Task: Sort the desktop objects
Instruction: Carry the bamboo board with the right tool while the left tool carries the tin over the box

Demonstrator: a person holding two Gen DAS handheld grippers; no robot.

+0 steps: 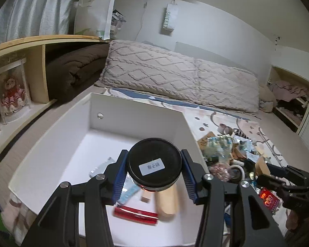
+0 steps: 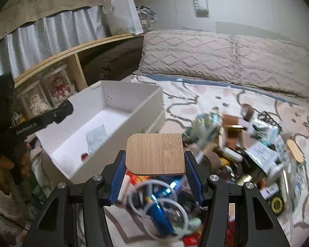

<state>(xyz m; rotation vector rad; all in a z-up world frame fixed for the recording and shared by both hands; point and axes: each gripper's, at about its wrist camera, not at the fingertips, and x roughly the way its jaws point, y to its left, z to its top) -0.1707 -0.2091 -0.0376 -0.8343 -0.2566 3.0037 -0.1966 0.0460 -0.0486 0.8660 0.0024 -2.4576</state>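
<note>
Black-lidded round jar [image 1: 154, 164] with white label, clamped over white box [image 1: 51, 144].

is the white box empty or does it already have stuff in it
Not empty. The white box holds a red packet, a tan oblong piece and a clear packet.

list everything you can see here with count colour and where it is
round jar: 1, black lid with a white label, held over the box
wooden board: 1, tan, square with rounded corners, held over the pile
box: 1, white, open, on the bed left of the pile
items in the box: several, including a red flat pack and a tan oblong piece
clutter pile: many mixed items, on the patterned bedspread right of the box
pillows: 2, beige knit, at the head of the bed
paper bag: 1, white, on the shelf
left gripper: shut on the round jar
right gripper: shut on the wooden board
</note>
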